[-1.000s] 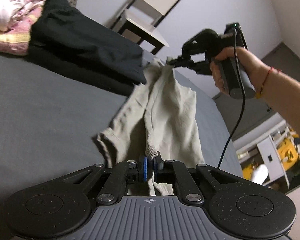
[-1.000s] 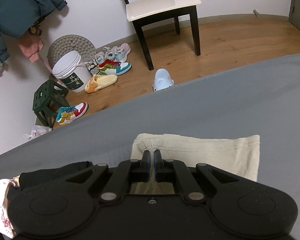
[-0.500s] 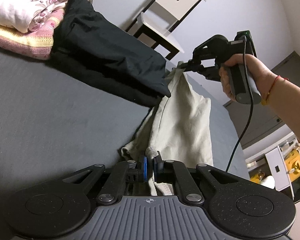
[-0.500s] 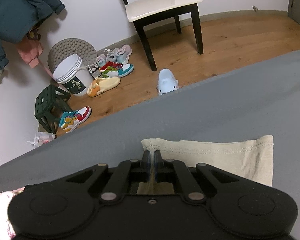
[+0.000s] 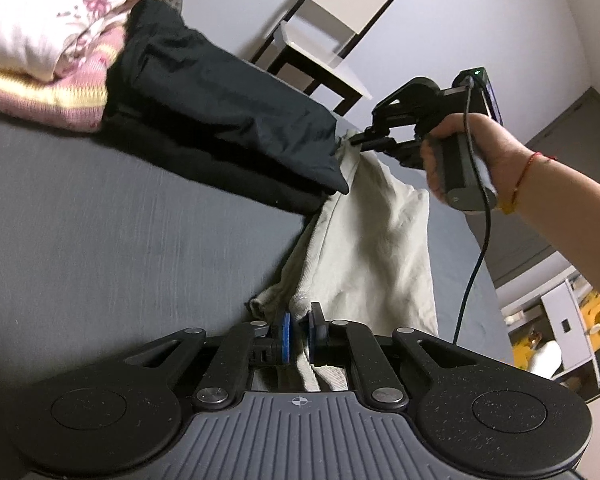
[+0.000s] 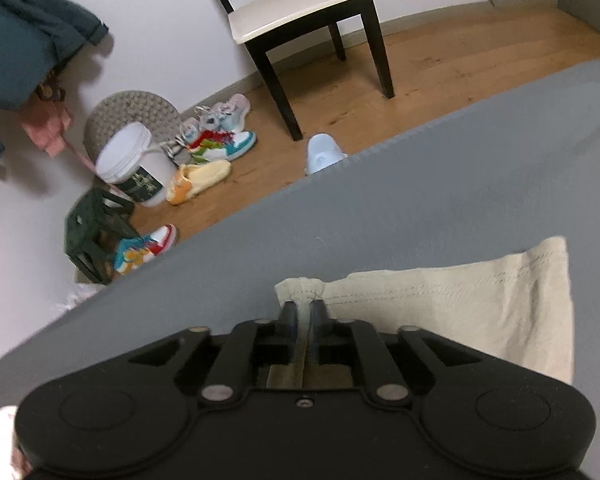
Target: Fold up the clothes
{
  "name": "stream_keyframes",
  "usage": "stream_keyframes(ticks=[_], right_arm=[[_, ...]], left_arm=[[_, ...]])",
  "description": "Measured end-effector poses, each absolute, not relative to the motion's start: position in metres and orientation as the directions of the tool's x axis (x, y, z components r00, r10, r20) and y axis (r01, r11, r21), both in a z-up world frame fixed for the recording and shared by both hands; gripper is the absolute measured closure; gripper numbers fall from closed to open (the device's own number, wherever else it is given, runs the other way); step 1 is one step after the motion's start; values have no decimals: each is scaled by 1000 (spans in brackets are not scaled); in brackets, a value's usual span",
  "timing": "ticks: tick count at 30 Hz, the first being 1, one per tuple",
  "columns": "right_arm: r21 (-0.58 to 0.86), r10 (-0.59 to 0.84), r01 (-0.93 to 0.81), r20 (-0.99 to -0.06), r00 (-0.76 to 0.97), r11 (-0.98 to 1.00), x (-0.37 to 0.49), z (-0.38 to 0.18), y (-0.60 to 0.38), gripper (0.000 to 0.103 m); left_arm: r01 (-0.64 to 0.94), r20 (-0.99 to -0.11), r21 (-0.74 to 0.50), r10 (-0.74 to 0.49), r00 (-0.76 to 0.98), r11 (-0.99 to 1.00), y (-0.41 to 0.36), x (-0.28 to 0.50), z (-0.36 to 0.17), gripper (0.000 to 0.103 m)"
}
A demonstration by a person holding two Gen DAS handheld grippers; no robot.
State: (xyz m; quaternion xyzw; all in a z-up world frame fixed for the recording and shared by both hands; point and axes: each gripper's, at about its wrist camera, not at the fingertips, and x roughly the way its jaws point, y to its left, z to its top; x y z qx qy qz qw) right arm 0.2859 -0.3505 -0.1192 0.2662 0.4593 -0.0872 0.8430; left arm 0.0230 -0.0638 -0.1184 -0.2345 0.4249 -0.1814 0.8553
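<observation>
Off to the left of the left tongs (image 5: pixel 299 330) sits a pile of pink and flowery clothes (image 5: pixel 40 40), and just ahead of them a stack of dark clothes (image 5: pixel 220 120), all on the grey bed (image 5: pixel 100 240). The left tongs are pressed together on a ribbed edge of the beige garment (image 5: pixel 372 240), which runs away from them, lifted off the bed, to the right tongs (image 5: pixel 356 141). Those pinch its far corner, right beside the edge of the dark stack. The person's hand (image 5: pixel 468 160) grips the right handle further to the right.

From the right tongs' own camera, the right tongs (image 6: pixel 304 308) hold a stitched hem, and the beige garment (image 6: pixel 460 300) hangs out to their right over the bed (image 6: pixel 420 160). A chair (image 6: pixel 308 4) and shoes (image 6: pixel 216 140) stand on the floor beyond.

As I judge it, the cloth is being carried stretched between both grips, either to be laid flat or doubled over. Doing it well means keeping both pinches firm, holding even tension so the edges stay lined up, and keeping the far corner from snagging the dark stack.
</observation>
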Motion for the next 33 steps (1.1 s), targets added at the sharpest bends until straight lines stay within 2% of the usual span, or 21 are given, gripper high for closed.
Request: stream_keyframes(ticks=[4,9,15,20,25,27,30,33], right_arm=[[433,148,354,-780,608,829,274,-109,-362,67],[436,206,197,-717,666,878,231,-70,-379,63],[362,326,-89,-674,662,928,106,-25,-353,51],[312,386,-231,-687,616,922,-12,-23,-302,48],[273,378,-264,-716,586,925,-102,-42,-252,49],[204,326,-264,-734,596,943,-128,-46,-231,52],[103,280,-308,-738,614,946,-152,-54,-198,56],[-79,191,-356,-726,661,931,-169,-61,-159,58]], left_arm=[[127,-657,-525,-496,568,841,-64,25,-112,93],[148,-686,-488,-483,545,860,-62,30,-104,93],[146,-675,-470,-461,576,870,-39,22,-84,93],[179,-654,-490,-496,571,853,-22,7,-69,93],[325,-605,-578,-660,445,748,-22,-38,-63,93],[364,-602,-588,-692,399,722,-20,-59,-65,93],[385,-630,-553,-673,388,739,-16,-89,-72,93],[351,-655,-549,-651,383,759,-6,-104,-79,93]])
